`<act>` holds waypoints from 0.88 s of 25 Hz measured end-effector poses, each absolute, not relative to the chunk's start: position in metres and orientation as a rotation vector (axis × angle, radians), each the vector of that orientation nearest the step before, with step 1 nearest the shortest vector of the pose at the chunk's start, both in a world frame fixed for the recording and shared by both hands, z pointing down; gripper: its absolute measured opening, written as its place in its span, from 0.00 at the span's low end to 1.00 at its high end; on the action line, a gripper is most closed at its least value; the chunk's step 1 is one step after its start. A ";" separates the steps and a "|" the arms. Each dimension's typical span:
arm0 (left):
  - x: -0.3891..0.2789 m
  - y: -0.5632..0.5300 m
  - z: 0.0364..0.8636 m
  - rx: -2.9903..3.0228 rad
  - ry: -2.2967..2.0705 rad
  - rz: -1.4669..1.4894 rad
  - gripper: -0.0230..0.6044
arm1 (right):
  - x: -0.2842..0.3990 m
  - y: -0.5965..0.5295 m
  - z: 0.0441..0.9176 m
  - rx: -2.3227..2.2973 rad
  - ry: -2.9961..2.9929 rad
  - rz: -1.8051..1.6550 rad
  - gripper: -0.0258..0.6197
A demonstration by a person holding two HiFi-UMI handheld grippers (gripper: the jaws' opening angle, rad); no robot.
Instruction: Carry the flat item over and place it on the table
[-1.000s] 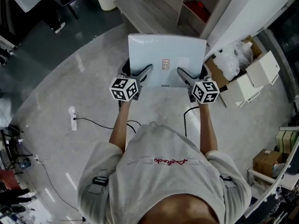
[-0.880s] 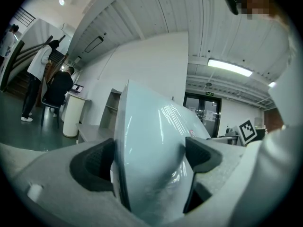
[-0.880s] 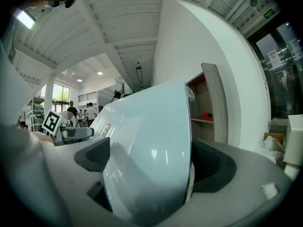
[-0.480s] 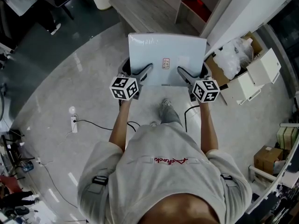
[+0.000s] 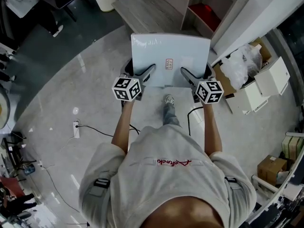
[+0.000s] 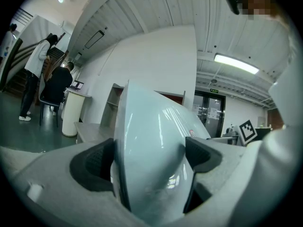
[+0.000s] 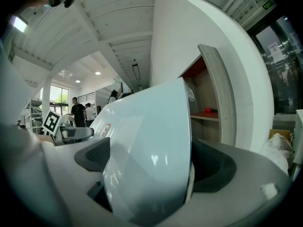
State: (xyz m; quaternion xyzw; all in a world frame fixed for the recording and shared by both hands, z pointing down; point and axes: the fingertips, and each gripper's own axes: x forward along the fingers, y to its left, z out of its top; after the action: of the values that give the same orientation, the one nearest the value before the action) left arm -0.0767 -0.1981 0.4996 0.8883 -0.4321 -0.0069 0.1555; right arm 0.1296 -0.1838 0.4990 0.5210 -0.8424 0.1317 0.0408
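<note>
Grey wood-plank table (image 5: 137, 11): far ahead of me, with a tall open shelf unit (image 5: 223, 8) crowding its right end.
Flat pale-blue glossy panel (image 5: 171, 51): level, long axis left-right, carried above bare floor (image 5: 57, 94) near the table.
My left gripper (image 5: 145, 74), right gripper (image 5: 186, 75): both clamped on the panel's near edge.

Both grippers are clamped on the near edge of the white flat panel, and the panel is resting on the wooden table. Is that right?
Not the last part. The left gripper and right gripper do clamp the white panel, but it hangs over the floor, the wooden table ahead of it, as the head view shows.
</note>
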 end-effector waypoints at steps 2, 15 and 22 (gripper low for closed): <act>-0.075 -0.215 0.500 2.539 -1.246 -0.014 0.80 | 0.131 -0.202 0.500 1.588 -2.583 0.408 0.89; -0.058 -0.327 0.497 2.486 -1.317 -0.009 0.80 | 0.148 -0.326 0.497 1.502 -2.615 0.430 0.89; -0.052 -0.369 0.498 2.471 -1.332 0.003 0.80 | 0.155 -0.370 0.500 1.486 -2.619 0.446 0.89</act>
State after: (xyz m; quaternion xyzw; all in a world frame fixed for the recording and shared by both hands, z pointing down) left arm -0.0519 -0.3693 0.4981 0.8680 -0.4678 0.0010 0.1664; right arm 0.1552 -0.3705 0.4996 0.4875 -0.8594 0.1464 0.0489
